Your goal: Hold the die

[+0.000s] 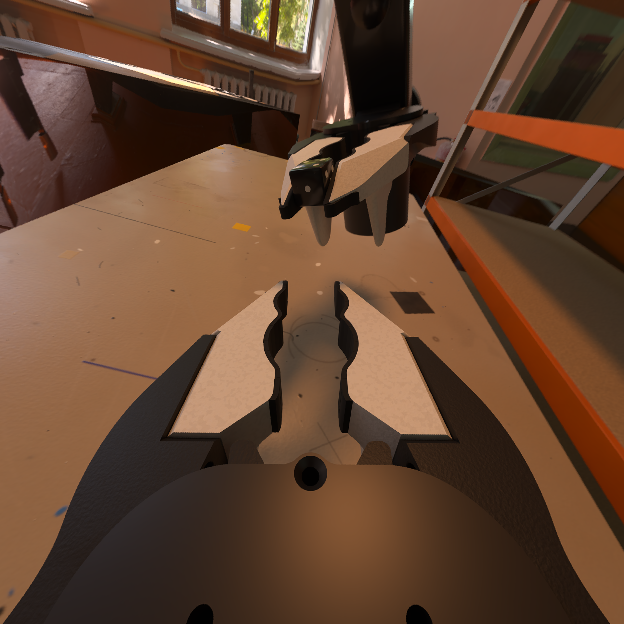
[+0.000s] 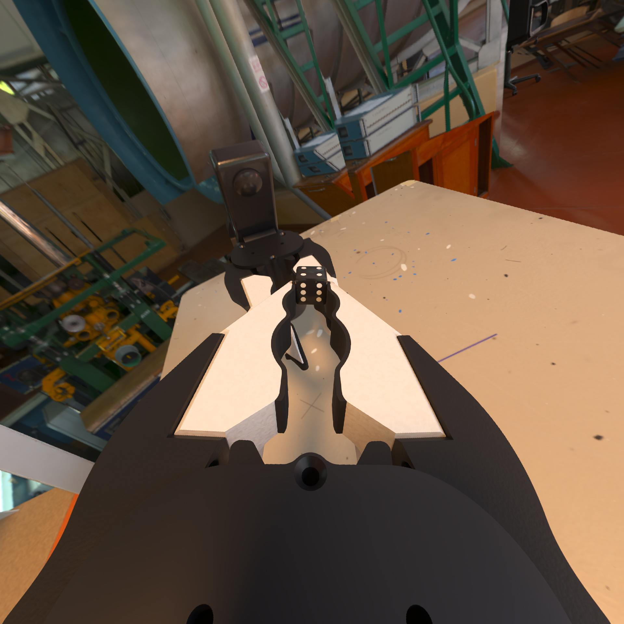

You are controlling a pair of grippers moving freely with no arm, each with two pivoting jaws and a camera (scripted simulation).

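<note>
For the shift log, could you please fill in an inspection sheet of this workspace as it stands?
Surface: tan table, paint-flecked, pencil marks, small dark patch.
Job's things: black die with white pips, lifted clear of the table.
Clutter: nothing seen.
Grippers: right gripper shut on the die at its fingertips; left gripper open, empty, facing it.
Cables: nothing seen.
Surroundings: orange shelving beside the table; window beyond.
</note>
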